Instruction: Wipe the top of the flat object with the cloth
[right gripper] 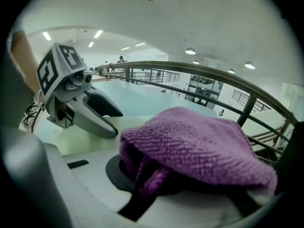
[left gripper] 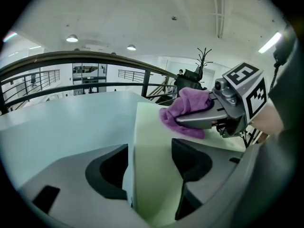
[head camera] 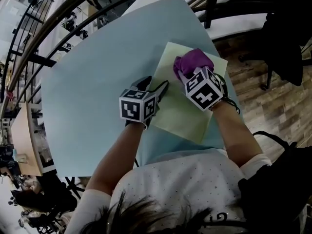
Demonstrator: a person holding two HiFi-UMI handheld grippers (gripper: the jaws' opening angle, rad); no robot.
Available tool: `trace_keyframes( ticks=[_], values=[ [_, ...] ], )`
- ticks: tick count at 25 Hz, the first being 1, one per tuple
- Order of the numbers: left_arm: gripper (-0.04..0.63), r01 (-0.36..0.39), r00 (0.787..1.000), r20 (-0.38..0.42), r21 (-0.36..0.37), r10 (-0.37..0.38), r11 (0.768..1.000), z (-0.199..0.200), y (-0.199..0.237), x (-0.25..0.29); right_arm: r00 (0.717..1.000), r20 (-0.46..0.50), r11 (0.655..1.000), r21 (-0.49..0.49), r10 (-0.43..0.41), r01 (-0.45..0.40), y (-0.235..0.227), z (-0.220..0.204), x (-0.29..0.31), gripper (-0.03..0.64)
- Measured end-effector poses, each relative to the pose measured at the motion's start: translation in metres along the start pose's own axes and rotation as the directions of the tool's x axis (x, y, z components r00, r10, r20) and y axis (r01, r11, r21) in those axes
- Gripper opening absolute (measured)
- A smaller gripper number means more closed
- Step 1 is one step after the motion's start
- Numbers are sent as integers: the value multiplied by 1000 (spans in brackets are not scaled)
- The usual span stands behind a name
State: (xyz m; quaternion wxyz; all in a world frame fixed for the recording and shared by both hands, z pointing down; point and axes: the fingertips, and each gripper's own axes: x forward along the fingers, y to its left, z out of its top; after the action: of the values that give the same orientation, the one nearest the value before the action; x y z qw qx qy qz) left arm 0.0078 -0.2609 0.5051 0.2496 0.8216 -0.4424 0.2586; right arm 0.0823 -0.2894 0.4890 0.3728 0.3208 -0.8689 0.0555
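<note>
Nearest, the left gripper is holding its fingers apart astride the edge of the pale green flat sheet, probably steadying it on the bench. Farther on, the right gripper is clamping the purple cloth against the sheet's far end.

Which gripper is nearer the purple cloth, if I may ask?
Right. The right gripper grips the purple cloth; the left gripper sits apart at the edge of the green sheet.

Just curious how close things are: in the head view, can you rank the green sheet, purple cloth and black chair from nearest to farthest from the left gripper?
1. Green sheet: its left edge lies between the left gripper's fingers.
2. Purple cloth: to the right, on the sheet.
3. Black chair: far upper right.
</note>
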Motion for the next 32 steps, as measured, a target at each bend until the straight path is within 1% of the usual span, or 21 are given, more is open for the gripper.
trace_keyframes(
  ticks=[5, 9, 11, 18, 20, 21, 23, 25, 26, 27, 29, 30, 32],
  values=[
    [282, -2, 1000, 3, 0, 2, 1000, -3, -2, 0, 999, -35, 999, 38, -21, 22, -7, -38, -34, 31],
    [282, -6, 1000, 11, 4, 6, 1000, -2, -2, -3, 998, -40, 990, 124, -55, 60, -16, -69, -63, 32],
    [282, -6, 1000, 15, 4, 6, 1000, -3, -3, -4, 996, -55, 987, 147, -63, 71, -17, -82, -76, 32],
    [282, -24, 999, 28, 10, 23, 1000, 0, -6, -4, 990, -129, 988, 137, -60, 77, -22, -103, -101, 32],
    [283, -19, 999, 33, -1, 19, 1000, 3, -8, -6, 987, -157, 988, 139, -46, 68, -23, -104, -103, 32],
    [284, -13, 999, 38, -20, 14, 1000, 4, -8, -10, 984, -175, 988, 139, -36, 61, -21, -105, -105, 31],
    [289, 8, 999, 53, -95, -3, 995, 3, -8, -24, 978, -210, 991, 129, -17, 44, -19, -106, -107, 32],
    [277, 48, 998, 54, -175, -39, 983, -6, -10, -38, 971, -238, 993, 112, -3, 31, -20, -105, -106, 32],
    [273, 64, 998, 41, -192, -57, 979, -14, -12, -42, 966, -257, 994, 103, 0, 27, -21, -104, -105, 32],
    [273, 71, 997, 22, -187, -68, 980, -20, -15, -43, 960, -279, 996, 87, 0, 25, -22, -104, -105, 32],
    [267, 65, 998, -1, -144, -66, 987, -29, -18, -41, 951, -309, 999, 26, -12, 21, -23, -95, -101, 32],
    [268, 59, 998, -2, -128, -60, 990, -31, -18, -40, 955, -297, 1000, -12, -19, 16, -22, -84, -98, 32],
    [268, 53, 999, -1, -117, -53, 992, -34, -17, -39, 978, -209, 998, -55, 2, -14, -8, -48, -85, 32]
  ],
)
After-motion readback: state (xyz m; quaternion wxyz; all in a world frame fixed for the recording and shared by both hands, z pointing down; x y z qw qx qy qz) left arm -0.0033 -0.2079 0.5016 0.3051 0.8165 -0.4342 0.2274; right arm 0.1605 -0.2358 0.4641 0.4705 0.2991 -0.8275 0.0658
